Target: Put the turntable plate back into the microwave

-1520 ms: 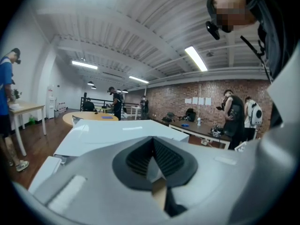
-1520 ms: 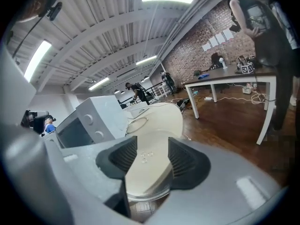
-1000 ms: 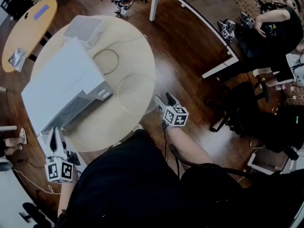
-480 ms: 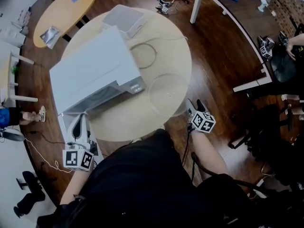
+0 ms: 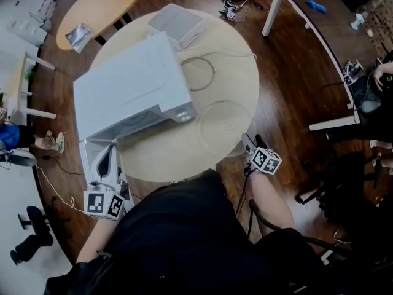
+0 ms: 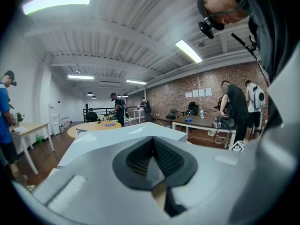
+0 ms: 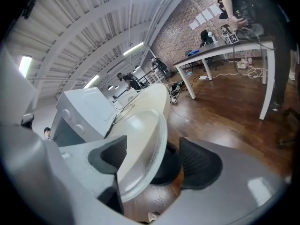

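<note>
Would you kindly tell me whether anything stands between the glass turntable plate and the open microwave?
Nothing visible does. The clear round glass turntable plate lies on the round beige table beside the white microwave, whose door stands open. The thin cable loop lies behind the plate, off that path.

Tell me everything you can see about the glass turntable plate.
The turntable plate is a clear, round glass disc with a low raised rim, and looks intact. It lies flat on the round beige table near the table's edge, outside the white microwave and to its right in the head view. Its near rim sits between the jaws of the right gripper, which are opening. One pad stands clear of the glass; whether the other touches it cannot be told.
</note>
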Action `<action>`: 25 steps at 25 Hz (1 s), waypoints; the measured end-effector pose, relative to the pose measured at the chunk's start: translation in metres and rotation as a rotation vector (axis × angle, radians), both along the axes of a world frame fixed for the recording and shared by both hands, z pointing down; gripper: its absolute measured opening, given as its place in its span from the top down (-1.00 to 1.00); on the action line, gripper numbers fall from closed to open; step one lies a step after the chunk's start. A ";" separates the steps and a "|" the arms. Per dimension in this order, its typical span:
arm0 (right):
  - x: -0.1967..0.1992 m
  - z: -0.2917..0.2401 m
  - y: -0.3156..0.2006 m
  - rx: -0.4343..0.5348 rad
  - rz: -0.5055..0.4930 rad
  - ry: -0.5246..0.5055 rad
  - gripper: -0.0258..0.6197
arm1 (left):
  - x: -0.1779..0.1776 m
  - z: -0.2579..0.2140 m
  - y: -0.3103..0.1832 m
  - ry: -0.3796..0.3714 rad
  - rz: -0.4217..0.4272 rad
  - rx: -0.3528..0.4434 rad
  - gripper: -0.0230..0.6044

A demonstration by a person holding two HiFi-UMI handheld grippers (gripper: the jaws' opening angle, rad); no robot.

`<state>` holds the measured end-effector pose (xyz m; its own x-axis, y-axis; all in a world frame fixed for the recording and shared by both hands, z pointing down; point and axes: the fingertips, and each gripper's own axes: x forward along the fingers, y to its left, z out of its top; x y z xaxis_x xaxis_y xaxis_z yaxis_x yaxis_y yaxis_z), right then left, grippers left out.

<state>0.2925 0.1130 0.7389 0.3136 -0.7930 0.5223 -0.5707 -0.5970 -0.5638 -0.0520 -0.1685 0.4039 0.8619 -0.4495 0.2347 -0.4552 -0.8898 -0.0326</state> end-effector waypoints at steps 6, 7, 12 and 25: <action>-0.005 0.011 -0.012 0.027 -0.023 -0.086 -0.16 | 0.002 0.006 0.005 -0.036 -0.009 -0.012 0.91; -0.004 0.015 -0.012 0.032 -0.017 -0.102 -0.16 | 0.001 0.008 0.006 -0.039 -0.014 -0.014 0.91; 0.000 0.016 -0.017 0.067 -0.010 -0.124 -0.16 | -0.004 0.011 0.011 -0.042 -0.031 -0.017 0.91; -0.016 0.019 -0.046 0.109 -0.116 -0.181 -0.16 | -0.012 0.008 0.012 -0.043 -0.068 -0.017 0.91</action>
<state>0.2766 0.0669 0.7577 0.1259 -0.8731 0.4709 -0.5160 -0.4631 -0.7206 -0.0640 -0.1561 0.4123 0.8187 -0.5021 0.2787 -0.5130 -0.8575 -0.0382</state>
